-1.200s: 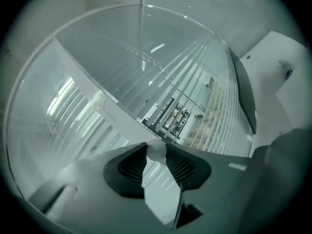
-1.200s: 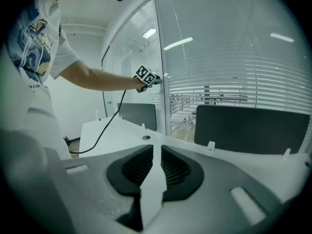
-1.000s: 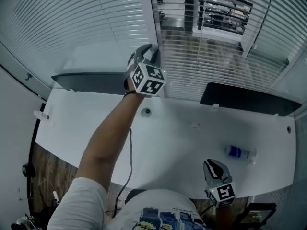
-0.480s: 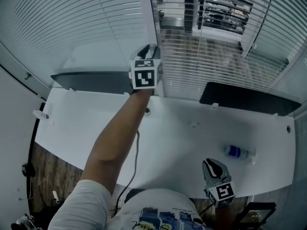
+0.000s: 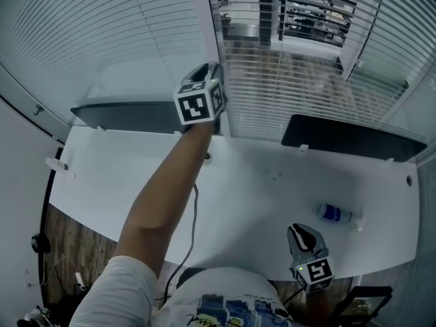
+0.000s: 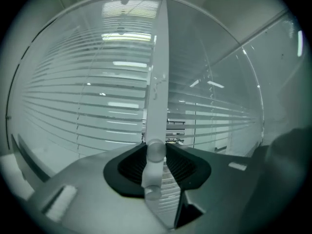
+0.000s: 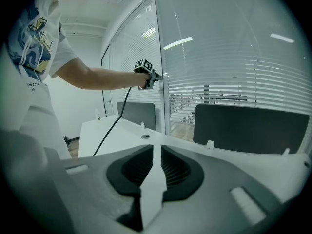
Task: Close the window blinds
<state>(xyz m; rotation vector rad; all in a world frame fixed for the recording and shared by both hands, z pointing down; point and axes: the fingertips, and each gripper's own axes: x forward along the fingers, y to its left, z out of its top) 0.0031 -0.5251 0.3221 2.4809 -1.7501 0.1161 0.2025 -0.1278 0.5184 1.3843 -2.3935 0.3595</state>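
Office glass wall hung with window blinds, white desk in front. Left gripper up by the frame post, clamped on the blinds' white wand. Right gripper low over the desk's near edge, jaws a sliver apart, holding nothing

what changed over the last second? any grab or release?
The left gripper rolled about its own axis while clamped on the blind wand; its marker cube turned to show another face and shifted slightly left, so it looks to be twisting the wand. Nothing was grabbed or released. Unchanged: the slats look just as open, and the right gripper and the bottle kept their places.
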